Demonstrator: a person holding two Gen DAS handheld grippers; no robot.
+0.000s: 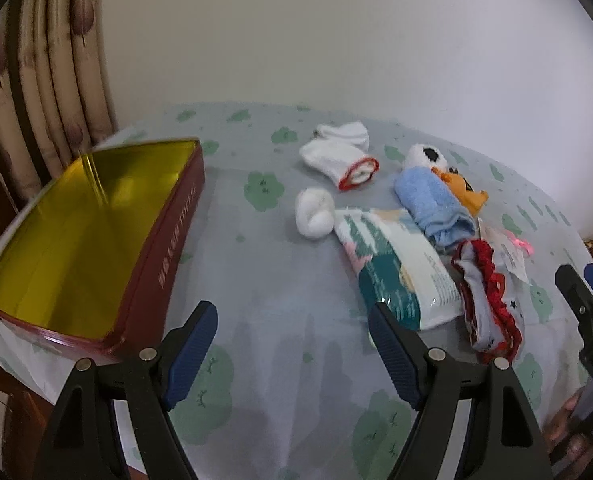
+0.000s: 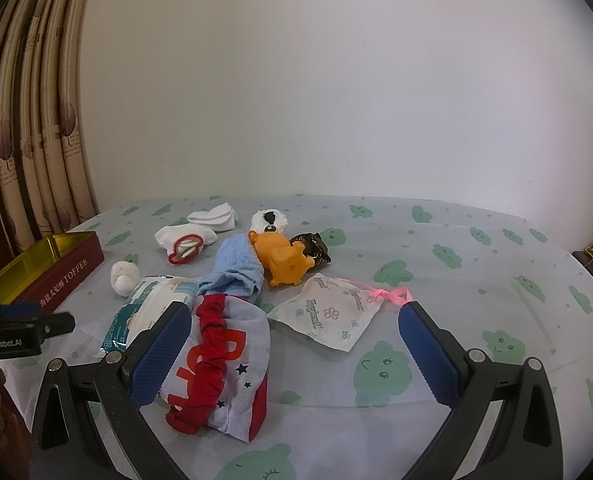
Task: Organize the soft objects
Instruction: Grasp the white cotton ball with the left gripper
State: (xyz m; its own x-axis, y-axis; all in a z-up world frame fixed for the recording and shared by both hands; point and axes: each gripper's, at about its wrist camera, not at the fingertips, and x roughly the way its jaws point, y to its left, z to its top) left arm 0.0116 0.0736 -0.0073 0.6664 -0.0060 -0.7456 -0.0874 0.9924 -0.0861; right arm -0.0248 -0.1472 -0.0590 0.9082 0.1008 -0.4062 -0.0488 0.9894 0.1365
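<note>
Soft items lie on a table cloth with green clouds. A red-frilled grey cloth (image 2: 224, 364) (image 1: 488, 304) lies by the left finger of my open, empty right gripper (image 2: 296, 344). Beyond it are a blue towel (image 2: 236, 272) (image 1: 432, 208), an orange toy (image 2: 284, 260), a wipes pack (image 1: 396, 268) (image 2: 144, 308), a white ball (image 1: 314, 212) (image 2: 124, 278), white socks (image 1: 336, 156) (image 2: 184, 238) and a drawstring pouch (image 2: 328, 316). My left gripper (image 1: 292, 332) is open and empty, between the tin and the wipes pack.
An open red toffee tin (image 1: 84, 240) (image 2: 36, 276) with a gold inside stands at the table's left edge. Curtains (image 1: 48, 80) hang behind it. A white wall is at the back. A dark patterned pouch (image 2: 312, 248) lies behind the orange toy.
</note>
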